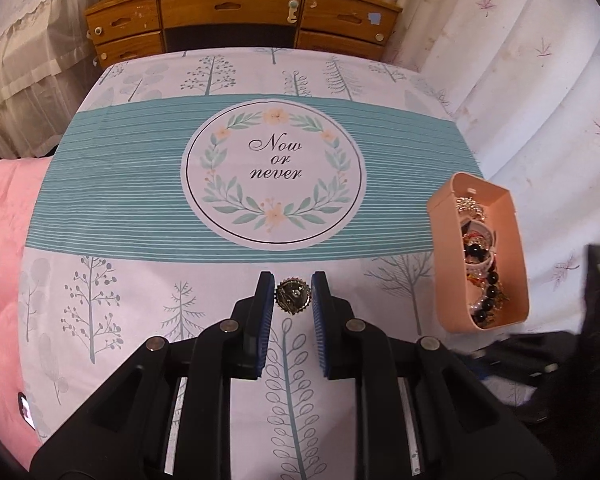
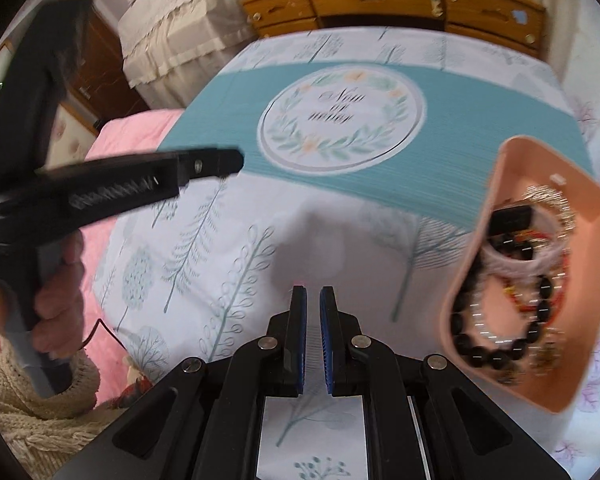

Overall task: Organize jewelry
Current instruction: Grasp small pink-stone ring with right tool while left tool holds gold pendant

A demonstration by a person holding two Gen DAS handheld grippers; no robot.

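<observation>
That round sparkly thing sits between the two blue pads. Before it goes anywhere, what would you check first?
1. Brooch between the left gripper pads: ok, it fills the gap from one pad to the other.
2. Firm grip: cannot tell; the pads look to touch its rim, but pressure does not show.
3. Brooch lifted off the cloth: cannot tell from this angle.
4. Pink tray within sight to the right: ok, open side up, already holding bead bracelets.
5. Room left in the tray: cannot tell; it looks fairly full.
6. Right gripper free: ok, nearly closed with nothing between its pads.
</observation>
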